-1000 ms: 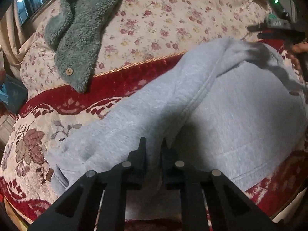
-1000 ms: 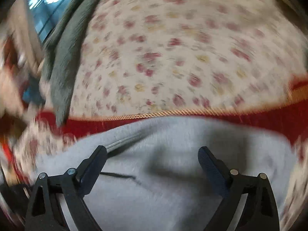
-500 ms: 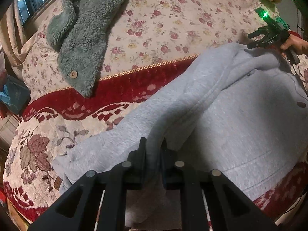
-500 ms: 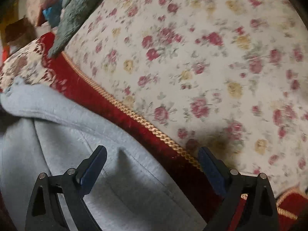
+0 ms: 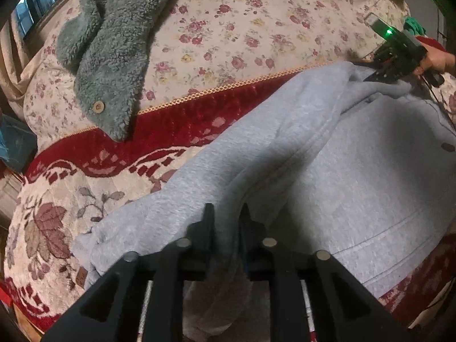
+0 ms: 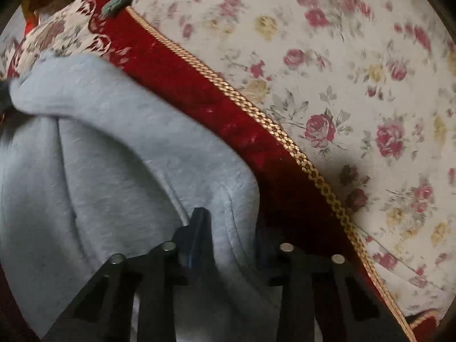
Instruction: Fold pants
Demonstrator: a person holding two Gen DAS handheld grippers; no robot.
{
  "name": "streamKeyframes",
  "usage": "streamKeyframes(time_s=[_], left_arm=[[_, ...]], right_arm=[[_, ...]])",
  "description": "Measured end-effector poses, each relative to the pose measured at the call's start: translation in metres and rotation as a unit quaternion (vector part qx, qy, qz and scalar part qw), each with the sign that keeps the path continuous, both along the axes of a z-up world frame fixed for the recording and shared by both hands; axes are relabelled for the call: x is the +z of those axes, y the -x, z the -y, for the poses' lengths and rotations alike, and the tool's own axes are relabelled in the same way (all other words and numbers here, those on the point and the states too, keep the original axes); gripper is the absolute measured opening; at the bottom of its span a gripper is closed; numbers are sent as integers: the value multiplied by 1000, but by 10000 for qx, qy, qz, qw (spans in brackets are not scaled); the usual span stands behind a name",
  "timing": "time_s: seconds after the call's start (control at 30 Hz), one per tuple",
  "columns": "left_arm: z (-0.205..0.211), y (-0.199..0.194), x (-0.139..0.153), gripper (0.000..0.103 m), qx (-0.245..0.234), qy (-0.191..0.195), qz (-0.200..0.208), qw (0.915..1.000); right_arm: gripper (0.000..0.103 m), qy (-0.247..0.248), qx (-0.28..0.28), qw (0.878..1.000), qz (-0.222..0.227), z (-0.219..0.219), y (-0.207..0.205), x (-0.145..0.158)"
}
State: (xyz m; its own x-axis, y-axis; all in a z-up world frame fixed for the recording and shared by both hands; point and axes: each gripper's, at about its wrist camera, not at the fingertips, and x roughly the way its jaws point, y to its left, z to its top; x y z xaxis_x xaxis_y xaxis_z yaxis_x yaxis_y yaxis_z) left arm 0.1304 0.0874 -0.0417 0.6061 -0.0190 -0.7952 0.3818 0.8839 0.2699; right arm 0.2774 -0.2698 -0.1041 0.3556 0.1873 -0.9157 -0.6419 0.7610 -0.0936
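The grey sweat pants lie spread on a red and cream patterned blanket. My left gripper is shut on a fold of the pants' near edge. In the left wrist view my right gripper sits at the far right corner of the pants, held by a hand. In the right wrist view the right gripper is closed on a thick fold of the grey pants; its right finger is hidden behind the cloth.
A green fleece garment with a wooden button lies on the floral bedspread at the back left. A gold braid edges the red blanket. A window shows at far upper left.
My right gripper was open over the pants' far edge; it has now closed on a fold of the cloth. My left gripper keeps its grip and has barely moved.
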Motion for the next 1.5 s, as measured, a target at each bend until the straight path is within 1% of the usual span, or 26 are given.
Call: streamKeyframes(time_s=[0.03,0.07,0.1,0.2,0.23,0.3,0.37,0.4,0.43,0.5,0.6,0.7,0.73,0.9,0.93,0.97,1.0,1.03,1.07,1.1,1.13,1.2,1.27,1.33,1.4,1.5], left_arm=[[-1,0,0,33,-10,75,-13,10000],[-2,1,0,46,9,92,-2,10000],[-4,2,1,55,54,79,27,10000],[-8,9,7,57,-16,326,-9,9995],[-10,12,9,59,-46,391,-20,9992],[-9,19,14,76,-174,428,31,9989],[-8,29,19,82,-332,497,107,9982],[-8,32,21,88,-387,515,115,9979],[-6,35,21,90,-468,508,100,9976],[-4,40,20,92,-590,440,64,9973],[2,50,14,92,-926,244,-85,9954],[7,55,0,92,-1068,-170,-143,9940],[10,53,-7,92,-1068,-375,-146,9935],[18,40,-34,92,-894,-930,-88,9916],[20,36,-41,92,-842,-1104,-55,9903],[19,33,-46,90,-805,-1164,-69,9899],[17,30,-48,76,-793,-1094,-158,9907],[14,28,-49,65,-826,-855,-324,9924],[12,28,-47,39,-833,-718,-380,9932],[12,29,-46,26,-796,-799,-285,9932],[12,31,-44,25,-740,-899,-119,9931],[9,31,-40,21,-665,-787,-101,9946],[7,33,-32,19,-628,-768,36,9951],[4,34,-19,19,-591,-737,247,9952],[-1,34,-6,19,-540,-670,359,9956],[-13,31,9,19,-412,-782,589,9943]], right_arm=[[24,71,-39,9999,92,-1,5,2],[21,119,-77,9998,147,-2,9,4],[20,156,-112,9996,209,-5,12,6],[18,260,-166,9979,572,-10,29,22],[18,254,-208,9970,705,-8,34,30],[18,146,-303,9954,902,-4,41,43],[18,85,-373,9939,1031,-4,53,47],[18,80,-391,9935,1063,-2,56,49],[18,89,-401,9932,1086,-3,57,50],[18,125,-447,9926,1119,-3,63,47],[18,190,-454,9922,1145,-5,65,44],[18,159,-510,9914,1195,-2,65,49],[18,143,-525,9911,1217,-1,65,50],[18,126,-576,9898,1294,0,69,53],[18,124,-595,9892,1335,-1,71,54],[18,114,-606,9888,1359,-1,72,55],[18,107,-619,9883,1388,-1,74,56],[18,103,-636,9876,1428,-1,76,57],[18,90,-650,9871,1459,0,79,58],[17,89,-669,9863,1507,0,82,60],[17,94,-688,9855,1547,0,85,62],[17,85,-717,9844,1604,1,91,67],[17,72,-736,9830,1681,1,100,76],[17,89,-745,9819,1738,2,111,84],[17,101,-747,9816,1752,1,120,92],[17,149,-678,9819,1764,-3,144,103]])
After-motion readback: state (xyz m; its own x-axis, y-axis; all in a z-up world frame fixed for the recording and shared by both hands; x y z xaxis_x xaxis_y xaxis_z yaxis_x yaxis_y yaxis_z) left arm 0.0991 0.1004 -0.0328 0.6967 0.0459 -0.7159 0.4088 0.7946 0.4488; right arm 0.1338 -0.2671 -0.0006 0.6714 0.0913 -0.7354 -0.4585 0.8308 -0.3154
